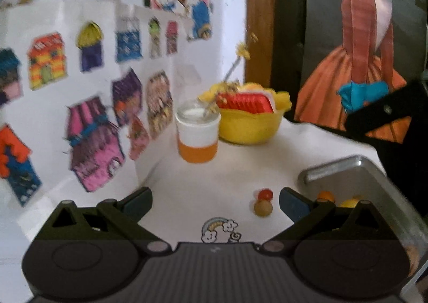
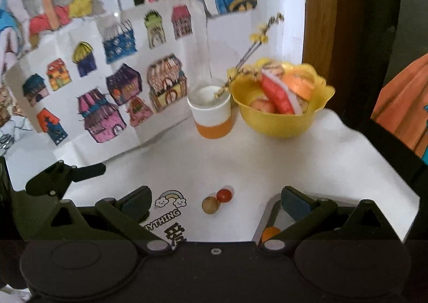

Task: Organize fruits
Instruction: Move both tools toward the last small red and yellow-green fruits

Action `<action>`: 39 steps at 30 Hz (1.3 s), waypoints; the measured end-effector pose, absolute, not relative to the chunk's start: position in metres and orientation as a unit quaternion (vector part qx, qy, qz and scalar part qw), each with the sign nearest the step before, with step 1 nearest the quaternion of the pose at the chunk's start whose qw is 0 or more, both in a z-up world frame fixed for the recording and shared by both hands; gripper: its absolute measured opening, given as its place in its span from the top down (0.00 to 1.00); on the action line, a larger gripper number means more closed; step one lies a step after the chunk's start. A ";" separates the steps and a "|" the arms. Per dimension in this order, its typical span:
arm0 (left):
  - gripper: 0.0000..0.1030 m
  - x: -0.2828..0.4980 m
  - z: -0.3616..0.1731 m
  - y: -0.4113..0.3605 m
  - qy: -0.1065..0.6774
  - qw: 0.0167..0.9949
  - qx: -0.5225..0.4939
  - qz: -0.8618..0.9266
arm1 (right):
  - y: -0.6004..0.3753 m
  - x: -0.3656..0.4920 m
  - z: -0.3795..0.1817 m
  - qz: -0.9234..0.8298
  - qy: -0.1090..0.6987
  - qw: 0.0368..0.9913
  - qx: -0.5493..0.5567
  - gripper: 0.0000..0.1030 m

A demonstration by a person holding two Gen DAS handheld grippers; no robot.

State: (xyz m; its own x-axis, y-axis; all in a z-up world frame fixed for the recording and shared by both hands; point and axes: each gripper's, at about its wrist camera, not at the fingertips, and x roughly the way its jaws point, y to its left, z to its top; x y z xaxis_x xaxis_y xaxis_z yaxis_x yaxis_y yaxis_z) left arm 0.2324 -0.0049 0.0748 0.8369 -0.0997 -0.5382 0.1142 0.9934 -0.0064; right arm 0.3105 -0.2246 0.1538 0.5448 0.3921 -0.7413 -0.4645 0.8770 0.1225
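Two small round fruits lie touching on the white cloth: a red one (image 1: 265,194) (image 2: 224,195) and a tan-brown one (image 1: 263,208) (image 2: 210,204). My left gripper (image 1: 215,202) is open and empty, the pair lying just inside its right finger. My right gripper (image 2: 215,202) is open and empty too, with both fruits between its fingertips on the cloth below. A metal tray (image 1: 355,169) (image 2: 270,209) at the right holds an orange fruit (image 1: 325,196) (image 2: 270,233) and a yellow one (image 1: 350,202), partly hidden by fingers. The left gripper's tip (image 2: 88,170) shows in the right wrist view.
A yellow bowl (image 1: 250,126) (image 2: 278,121) with toy foods stands at the back beside a white-and-orange cup (image 1: 198,134) (image 2: 211,115) holding a dried flower sprig. Children's house drawings (image 1: 93,105) (image 2: 107,81) cover the wall on the left. The table edge drops off at the right.
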 end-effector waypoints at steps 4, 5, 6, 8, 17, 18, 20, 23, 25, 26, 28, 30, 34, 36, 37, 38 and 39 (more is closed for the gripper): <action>0.00 0.247 0.060 -0.013 0.299 0.952 0.022 -0.065 | -0.220 0.329 0.141 0.247 0.422 0.871 -0.036 0.01; 0.00 0.250 0.058 -0.015 0.303 0.951 0.022 -0.067 | -0.219 0.334 0.138 0.247 0.425 0.870 -0.034 0.01; 0.00 0.254 0.055 -0.016 0.306 0.949 0.022 -0.070 | -0.218 0.338 0.134 0.247 0.429 0.868 -0.030 0.01; 0.00 0.262 0.049 -0.020 0.312 0.947 0.024 -0.073 | -0.217 0.348 0.124 0.246 0.441 0.863 -0.022 0.01; 0.00 0.291 0.018 -0.036 0.345 0.935 0.007 -0.080 | -0.219 0.382 0.072 0.231 0.506 0.829 0.056 0.01; 0.00 0.293 0.015 -0.038 0.348 0.934 0.003 -0.080 | -0.220 0.385 0.068 0.228 0.513 0.825 0.066 0.01; 0.00 0.296 0.010 -0.041 0.352 0.932 -0.003 -0.082 | -0.222 0.389 0.060 0.222 0.522 0.819 0.084 0.02; 0.01 0.300 0.005 -0.044 0.356 0.931 -0.009 -0.083 | -0.224 0.393 0.052 0.213 0.526 0.817 0.102 0.07; 0.01 0.302 0.001 -0.045 0.356 0.931 -0.012 -0.083 | -0.226 0.396 0.048 0.210 0.527 0.815 0.113 0.10; 0.01 0.302 -0.001 -0.045 0.356 0.931 -0.013 -0.082 | -0.228 0.398 0.045 0.209 0.529 0.814 0.119 0.12; 0.01 0.303 -0.003 -0.045 0.354 0.932 -0.015 -0.079 | -0.229 0.402 0.040 0.206 0.534 0.810 0.128 0.16; 0.01 0.303 -0.004 -0.045 0.354 0.932 -0.018 -0.074 | -0.228 0.405 0.035 0.212 0.533 0.807 0.137 0.20; 0.01 0.306 -0.004 -0.045 0.353 0.933 -0.021 -0.073 | -0.224 0.409 0.027 0.206 0.540 0.803 0.142 0.30; 0.04 0.306 -0.004 -0.046 0.349 0.934 -0.020 -0.073 | -0.222 0.411 0.024 0.207 0.542 0.802 0.144 0.33; 0.05 0.307 -0.004 -0.046 0.348 0.935 -0.019 -0.073 | -0.220 0.412 0.023 0.206 0.542 0.801 0.146 0.35; 0.07 0.308 -0.004 -0.046 0.347 0.935 -0.019 -0.073 | -0.219 0.413 0.022 0.206 0.542 0.801 0.147 0.37; 0.11 0.309 -0.005 -0.045 0.348 0.934 -0.020 -0.074 | -0.218 0.414 0.021 0.207 0.542 0.801 0.149 0.38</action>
